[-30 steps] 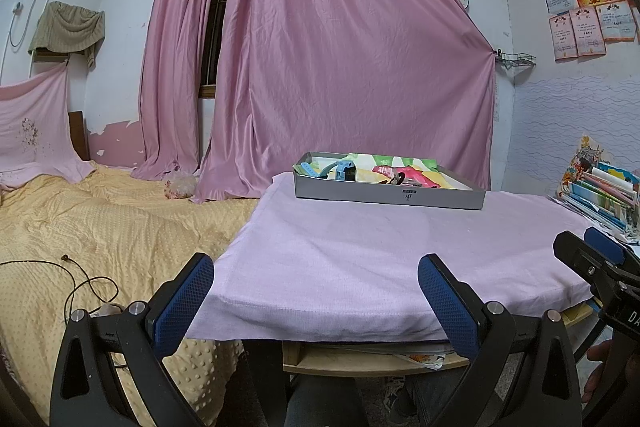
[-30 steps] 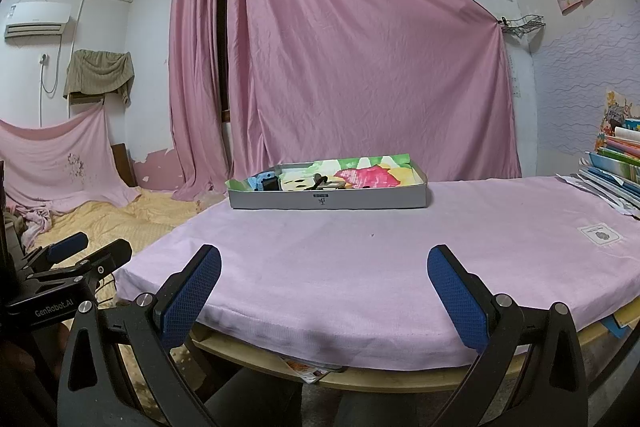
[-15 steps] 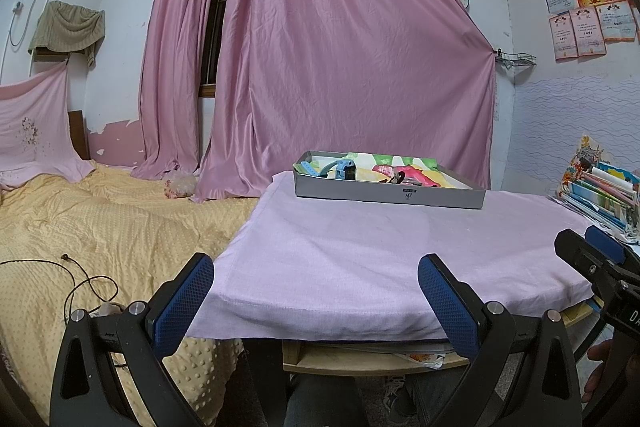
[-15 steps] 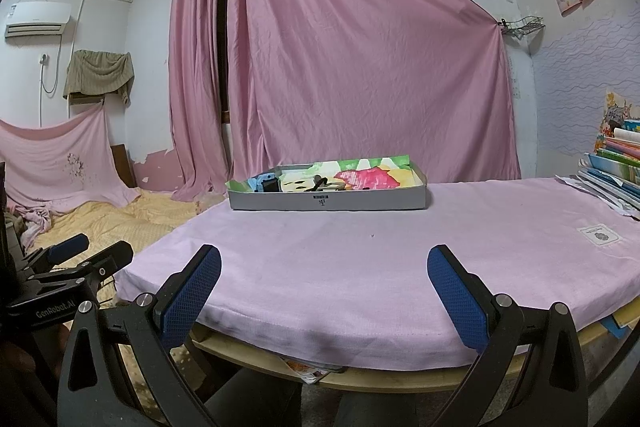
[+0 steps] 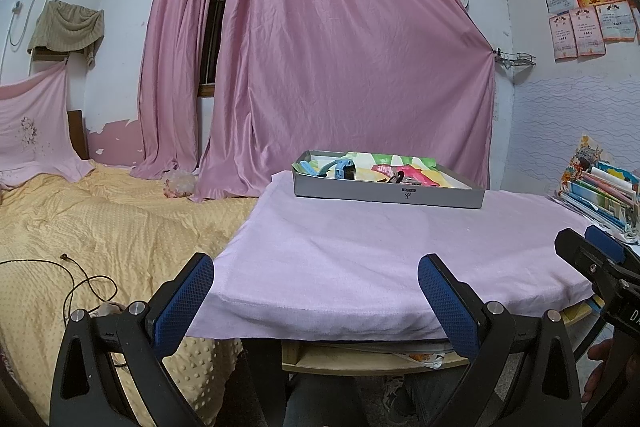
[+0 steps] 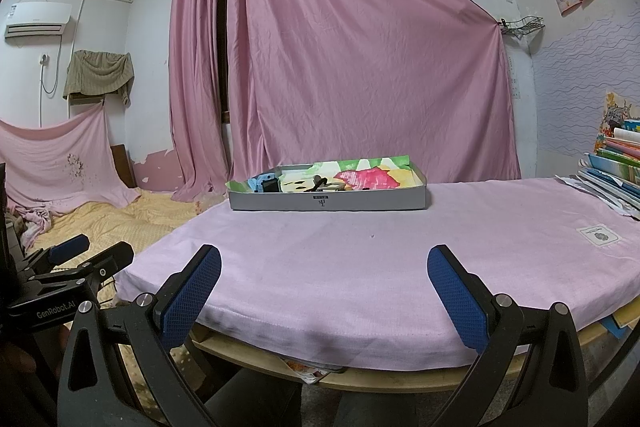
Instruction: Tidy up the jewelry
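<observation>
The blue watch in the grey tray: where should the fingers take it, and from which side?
Probably by the raised blue case of the blue watch, coming down from above: the grey tray has a wall that blocks a level approach, and its strap lies low toward the left corner. Finer detail is too small to tell.

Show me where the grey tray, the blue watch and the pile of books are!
grey tray (image 6: 328, 203): right wrist view, on its front wall.
blue watch (image 5: 343, 169): left wrist view, on its blue case.
pile of books (image 5: 600, 193): left wrist view, on the stacked edges.
</observation>
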The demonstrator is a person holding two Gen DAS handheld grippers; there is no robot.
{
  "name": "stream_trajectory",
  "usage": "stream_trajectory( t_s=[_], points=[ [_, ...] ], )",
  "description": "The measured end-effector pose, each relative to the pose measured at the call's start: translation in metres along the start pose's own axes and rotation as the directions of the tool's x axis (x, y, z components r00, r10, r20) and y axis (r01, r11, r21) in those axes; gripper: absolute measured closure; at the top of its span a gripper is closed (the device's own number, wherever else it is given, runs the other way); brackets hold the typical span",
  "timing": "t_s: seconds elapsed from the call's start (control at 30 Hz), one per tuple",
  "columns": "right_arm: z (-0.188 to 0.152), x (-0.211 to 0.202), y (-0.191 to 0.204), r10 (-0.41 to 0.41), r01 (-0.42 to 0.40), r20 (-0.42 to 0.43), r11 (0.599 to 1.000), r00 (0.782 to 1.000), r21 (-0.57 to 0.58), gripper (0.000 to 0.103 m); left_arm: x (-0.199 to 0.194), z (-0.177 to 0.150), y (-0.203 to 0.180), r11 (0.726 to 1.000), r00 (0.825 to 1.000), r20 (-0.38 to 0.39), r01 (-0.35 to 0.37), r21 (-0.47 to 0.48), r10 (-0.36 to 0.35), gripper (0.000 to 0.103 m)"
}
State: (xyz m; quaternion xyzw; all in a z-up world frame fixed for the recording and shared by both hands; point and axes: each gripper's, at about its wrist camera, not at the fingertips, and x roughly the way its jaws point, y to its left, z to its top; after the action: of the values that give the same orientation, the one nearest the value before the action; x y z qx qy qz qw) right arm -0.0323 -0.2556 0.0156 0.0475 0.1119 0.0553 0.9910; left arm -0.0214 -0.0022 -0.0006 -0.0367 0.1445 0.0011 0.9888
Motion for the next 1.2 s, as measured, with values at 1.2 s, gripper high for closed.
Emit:
stream_trajectory(
  t_s=[1.2],
  points=[
    [0.0005, -0.0007, -0.0009, -0.001, 0.001, 0.002, 1.000, 1.000, 0.001, 0.001, 0.0010, -0.0033, 0.0024, 1.000, 1.000, -0.007, 0.024, -0.020, -0.024, 0.000]
  ],
)
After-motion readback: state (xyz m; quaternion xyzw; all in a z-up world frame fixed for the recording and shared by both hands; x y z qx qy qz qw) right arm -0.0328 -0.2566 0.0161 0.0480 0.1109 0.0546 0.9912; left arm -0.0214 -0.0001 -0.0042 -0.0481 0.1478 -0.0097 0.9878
